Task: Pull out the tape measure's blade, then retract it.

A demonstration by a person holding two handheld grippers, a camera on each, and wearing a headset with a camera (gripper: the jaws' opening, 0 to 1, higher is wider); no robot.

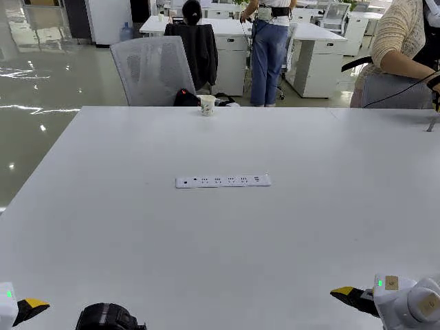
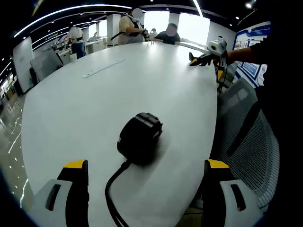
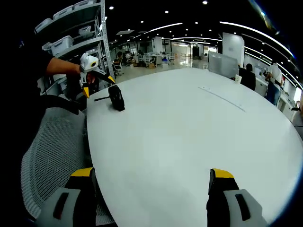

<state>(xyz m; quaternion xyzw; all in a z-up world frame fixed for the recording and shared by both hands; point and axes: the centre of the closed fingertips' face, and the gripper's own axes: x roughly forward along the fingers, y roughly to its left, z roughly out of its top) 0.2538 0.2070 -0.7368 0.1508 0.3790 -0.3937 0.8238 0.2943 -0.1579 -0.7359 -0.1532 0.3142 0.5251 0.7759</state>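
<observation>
Holding both grippers at the near edge of the white table [image 1: 275,254]. I see the left gripper [image 2: 146,166] spread wide, black tape measure [image 2: 140,138] just ahead between its jaws, untouched. My right gripper [image 3: 150,174] also wide, well apart from it. Open tabletop runs out to the power strip [image 1: 222,181]

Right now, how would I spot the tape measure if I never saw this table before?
Start at the big white table. Go to its near edge, just ahead of the left gripper. The tape measure is the chunky black lump with a black cord; the power strip and paper cup are white.
</observation>
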